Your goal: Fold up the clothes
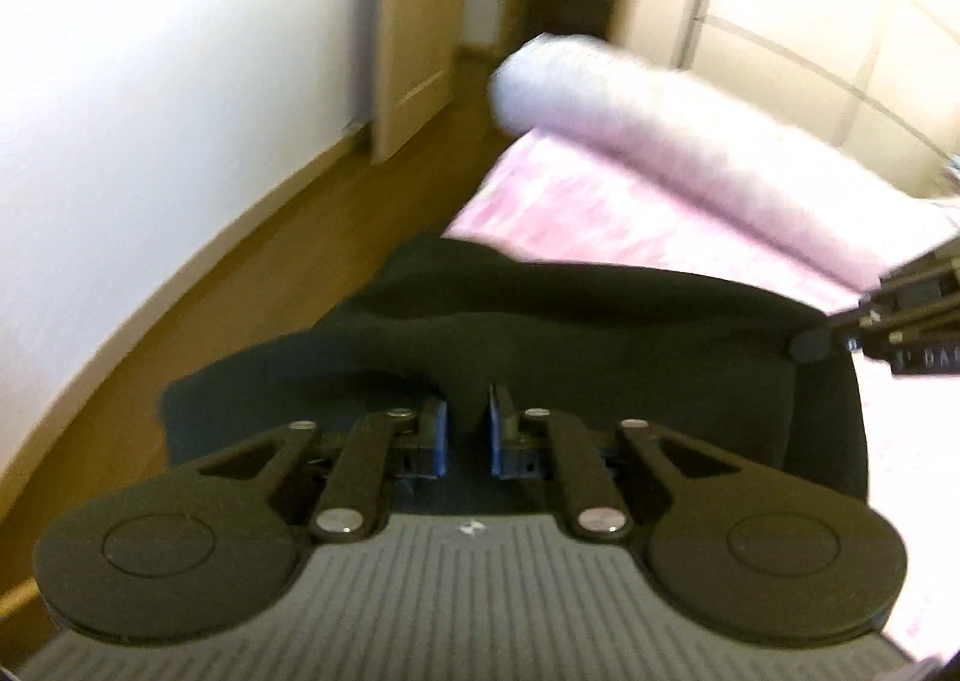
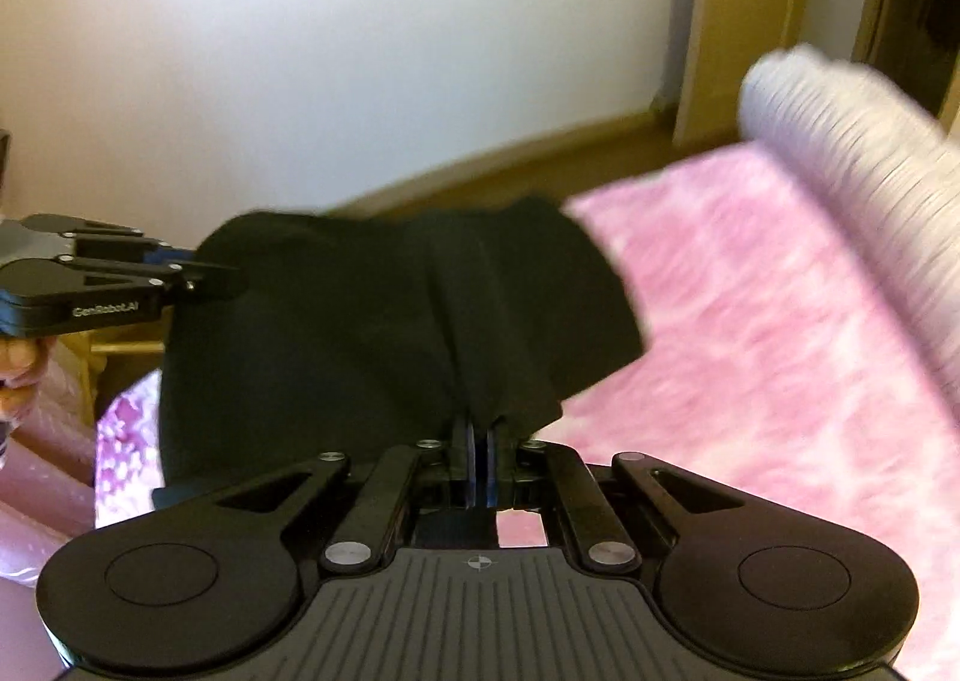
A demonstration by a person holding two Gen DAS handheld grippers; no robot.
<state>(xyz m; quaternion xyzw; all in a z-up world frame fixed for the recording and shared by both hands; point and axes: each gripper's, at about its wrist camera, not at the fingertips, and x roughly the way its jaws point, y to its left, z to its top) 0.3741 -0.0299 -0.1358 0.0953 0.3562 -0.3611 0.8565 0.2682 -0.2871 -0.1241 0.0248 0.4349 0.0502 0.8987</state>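
Between my left gripper's spread jaws, nothing is pinched; the black garment lies just ahead of them across the pink bed, a rolled blanket beyond. From the right wrist, my right gripper's jaws press together on the garment's bunched edge, fabric fanning out ahead over the bed.

Your left tool: blue-padded fingers parted, a clear gap between them, body level at bottom centre of its frame. Your right tool: fingers pressed together, pads nearly touching, dark cloth pinched between them. At the left edge of the right wrist view, your hand grips the left tool's handle.
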